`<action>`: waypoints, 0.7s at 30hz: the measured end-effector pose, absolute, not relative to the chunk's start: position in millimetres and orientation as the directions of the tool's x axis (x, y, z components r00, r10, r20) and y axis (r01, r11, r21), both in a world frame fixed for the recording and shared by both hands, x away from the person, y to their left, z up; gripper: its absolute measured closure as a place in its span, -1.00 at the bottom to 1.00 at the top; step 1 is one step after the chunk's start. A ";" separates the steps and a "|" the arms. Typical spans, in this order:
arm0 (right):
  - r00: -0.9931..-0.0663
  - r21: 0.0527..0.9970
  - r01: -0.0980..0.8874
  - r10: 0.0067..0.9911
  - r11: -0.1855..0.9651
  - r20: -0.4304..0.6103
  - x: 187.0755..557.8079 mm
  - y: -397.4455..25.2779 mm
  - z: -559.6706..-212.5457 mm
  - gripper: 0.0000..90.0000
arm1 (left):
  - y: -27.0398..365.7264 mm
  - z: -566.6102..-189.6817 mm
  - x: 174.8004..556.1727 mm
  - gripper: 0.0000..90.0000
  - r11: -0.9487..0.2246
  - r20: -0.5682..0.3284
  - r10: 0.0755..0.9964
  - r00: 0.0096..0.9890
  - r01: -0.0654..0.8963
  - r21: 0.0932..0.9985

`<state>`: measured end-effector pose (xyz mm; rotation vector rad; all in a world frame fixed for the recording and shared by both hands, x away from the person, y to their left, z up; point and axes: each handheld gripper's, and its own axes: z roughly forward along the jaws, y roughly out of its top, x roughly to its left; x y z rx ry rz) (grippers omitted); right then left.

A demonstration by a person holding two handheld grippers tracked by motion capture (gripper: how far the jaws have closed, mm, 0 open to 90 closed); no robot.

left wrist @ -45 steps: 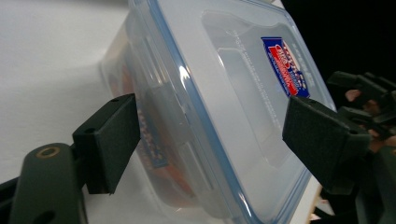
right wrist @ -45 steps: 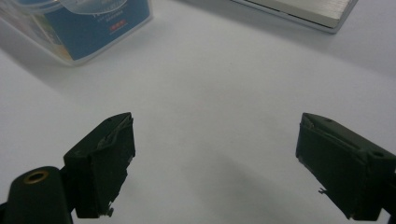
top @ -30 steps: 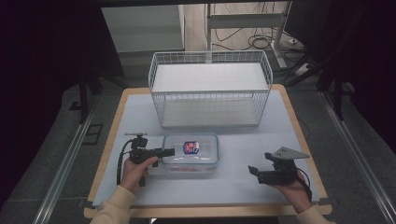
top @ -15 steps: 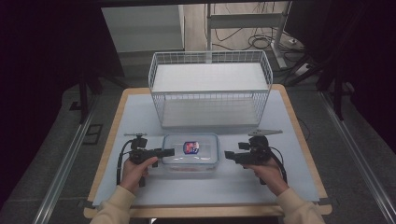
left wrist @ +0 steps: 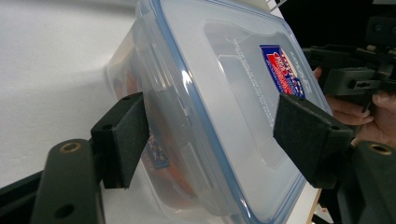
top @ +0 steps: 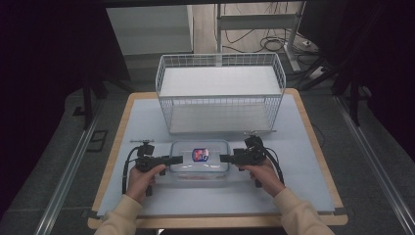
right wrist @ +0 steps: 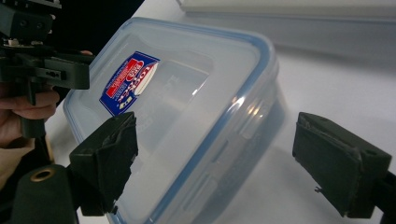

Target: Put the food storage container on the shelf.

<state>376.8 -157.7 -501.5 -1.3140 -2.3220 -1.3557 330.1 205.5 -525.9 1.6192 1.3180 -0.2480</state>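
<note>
Here, left claw (top: 177, 159) and right claw (top: 225, 158) spread apart, straddling container (top: 199, 157) ends, basket (top: 220, 93) near behind

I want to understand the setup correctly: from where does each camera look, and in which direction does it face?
High view: above the person's side, looking forward and down at the table, wire basket, container; both forearms and grippers show.
Left gripper view: rides the left gripper, facing the container's end; its open jaws show.
Right gripper view: rides the right gripper, facing the opposite end; open jaws show.
Both gripper views share the container's label and the other gripper.
</note>
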 end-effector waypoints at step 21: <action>-0.517 0.525 0.835 0.560 0.163 0.647 384.3 -160.8 -508.2 -0.23 | 204.0 -525.5 329.1 -0.40 0.093 -0.673 0.634 0.381 0.826 0.555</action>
